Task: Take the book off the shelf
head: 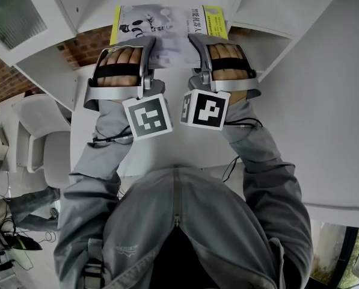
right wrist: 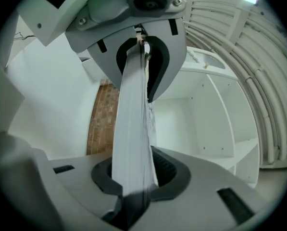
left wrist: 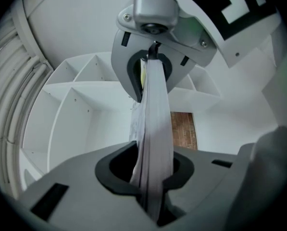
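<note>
- The left hand-held gripper [head: 145,52] has its jaws drawn narrowly together, clamped on the near left edge of the book [head: 167,34]. In the left gripper view the book runs edge-on through both jaw notches.
- The book lies flat, cover up, with yellow strips at its sides. It spans from one hand-held gripper to the other and reaches away from the person toward the shelf [head: 260,8]. I cannot tell whether its far end rests there.
- The right hand-held gripper [head: 197,48] is likewise closed tight on the near right edge, with the pages pinched between its jaws.
- White shelf compartments and a brick wall [head: 86,47] show beyond the book.
</note>
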{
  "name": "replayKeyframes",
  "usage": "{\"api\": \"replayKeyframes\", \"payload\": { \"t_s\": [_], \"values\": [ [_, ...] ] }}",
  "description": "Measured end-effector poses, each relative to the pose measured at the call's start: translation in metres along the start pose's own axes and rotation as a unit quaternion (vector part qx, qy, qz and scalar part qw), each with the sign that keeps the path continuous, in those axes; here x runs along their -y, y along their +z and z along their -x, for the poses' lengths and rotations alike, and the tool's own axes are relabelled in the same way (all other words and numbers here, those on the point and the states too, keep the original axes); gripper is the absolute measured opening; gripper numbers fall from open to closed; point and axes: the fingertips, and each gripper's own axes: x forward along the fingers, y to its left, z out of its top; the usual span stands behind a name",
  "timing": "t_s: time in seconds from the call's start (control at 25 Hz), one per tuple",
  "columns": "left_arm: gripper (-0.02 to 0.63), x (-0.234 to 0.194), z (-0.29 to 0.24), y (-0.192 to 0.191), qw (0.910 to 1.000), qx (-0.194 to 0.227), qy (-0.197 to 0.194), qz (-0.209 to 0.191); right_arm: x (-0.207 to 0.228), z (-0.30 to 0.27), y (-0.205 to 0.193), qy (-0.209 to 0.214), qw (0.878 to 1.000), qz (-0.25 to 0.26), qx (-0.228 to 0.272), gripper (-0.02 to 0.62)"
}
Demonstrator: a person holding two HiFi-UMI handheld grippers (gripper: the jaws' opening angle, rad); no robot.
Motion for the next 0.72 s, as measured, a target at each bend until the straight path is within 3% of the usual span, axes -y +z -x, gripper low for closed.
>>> {"api": "replayKeyframes", "payload": {
  "t_s": [0.4, 0.6, 0.72],
  "values": [
    [0.081, -0.001, 0.031, 0.002, 1.0, 0.007, 0.001, -0.005, -0.005, 0.03, 0.009, 0.017, 1.0, -0.024, 0.006, 0.083],
    [0.083, 0.036, 0.032, -0.001, 0.9971, 0.013, -0.065, 0.037, -0.039, 0.032, 0.012, 0.057, 0.998, -0.021, 0.014, 0.083],
    [0.081, 0.056, 0.034, -0.005, 0.9965, 0.006, -0.076, 0.035, -0.058, 0.032, 0.015, 0.068, 0.997, -0.026, 0.019, 0.083]
  ]
}}
